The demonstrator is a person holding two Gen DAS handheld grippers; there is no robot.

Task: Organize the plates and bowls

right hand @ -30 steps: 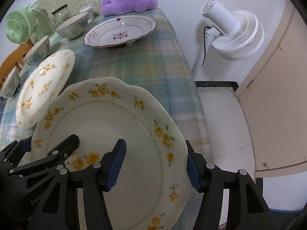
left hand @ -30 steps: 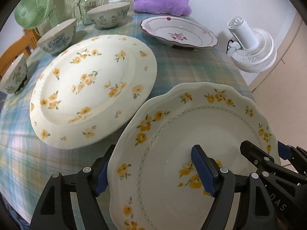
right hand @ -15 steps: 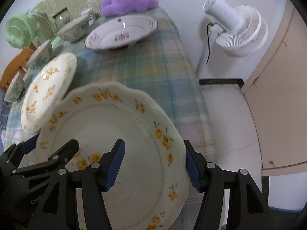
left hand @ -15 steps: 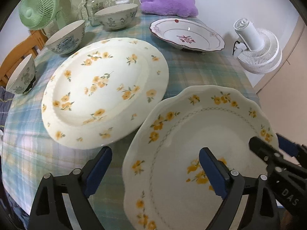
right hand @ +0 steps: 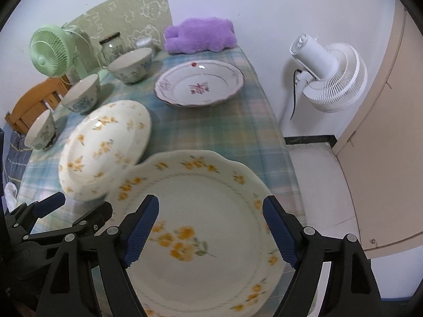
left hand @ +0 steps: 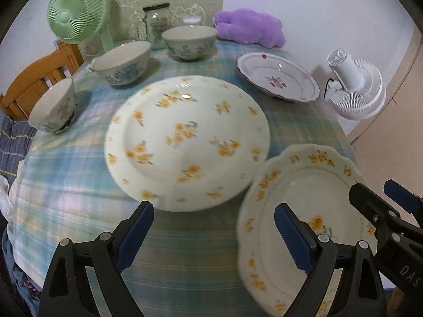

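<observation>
A scalloped plate with yellow flowers (right hand: 211,198) lies on the plaid tablecloth (left hand: 66,185) at the near right corner, its left rim against a large round yellow-flowered plate (left hand: 185,142). My right gripper (right hand: 208,231) hovers over the scalloped plate, its jaws opening and the pads off the plate. My left gripper (left hand: 211,237) stands open above bare cloth just left of that plate (left hand: 304,211), with nothing between its fingers. A white plate with a red flower (left hand: 277,79) sits at the far right. Three patterned bowls (left hand: 121,62) (left hand: 189,41) (left hand: 53,105) stand along the far left.
At the table's back stand a green fan (left hand: 76,13), a glass jar (left hand: 157,21) and a purple plush (left hand: 248,26). A white fan (right hand: 330,74) stands on the floor past the right edge, beside a beige door. A wooden chair (left hand: 34,84) is at the left.
Both grippers opened wider and rose back from the scalloped plate. The left one, which straddled the plate's left rim, now stands over the cloth beside it.
</observation>
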